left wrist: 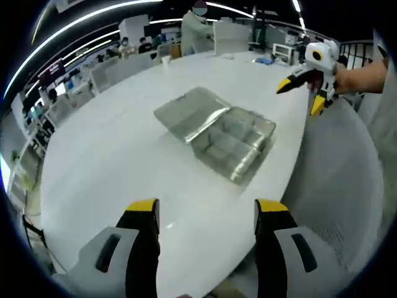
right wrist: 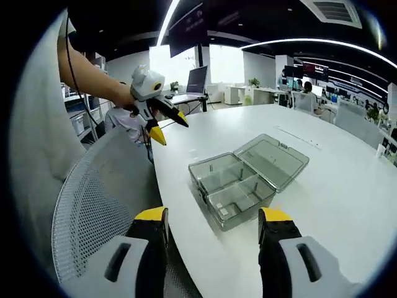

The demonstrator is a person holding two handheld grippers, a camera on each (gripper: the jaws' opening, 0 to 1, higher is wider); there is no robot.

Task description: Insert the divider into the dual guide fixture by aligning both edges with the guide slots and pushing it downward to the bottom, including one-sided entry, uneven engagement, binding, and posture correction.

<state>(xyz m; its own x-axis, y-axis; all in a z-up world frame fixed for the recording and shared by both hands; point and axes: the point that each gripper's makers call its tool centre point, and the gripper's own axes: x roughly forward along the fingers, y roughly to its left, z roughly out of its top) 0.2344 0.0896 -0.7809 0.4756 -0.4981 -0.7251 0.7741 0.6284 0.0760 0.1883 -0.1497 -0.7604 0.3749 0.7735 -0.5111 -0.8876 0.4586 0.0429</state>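
One clear box, lid open, on white table; both grippers up, apart, holding nothing.

Box sits near table edge w/ bare top all round; lid flat on far side. Left gripper & right gripper wide open, empty, off the box. Mesh chair by edge. Can't make out divider.

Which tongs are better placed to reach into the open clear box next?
Probably the right tongs: in the right gripper view the clear box sits just beyond their open tips, compartments facing them. The left tongs, also open, have more bare table to cross.
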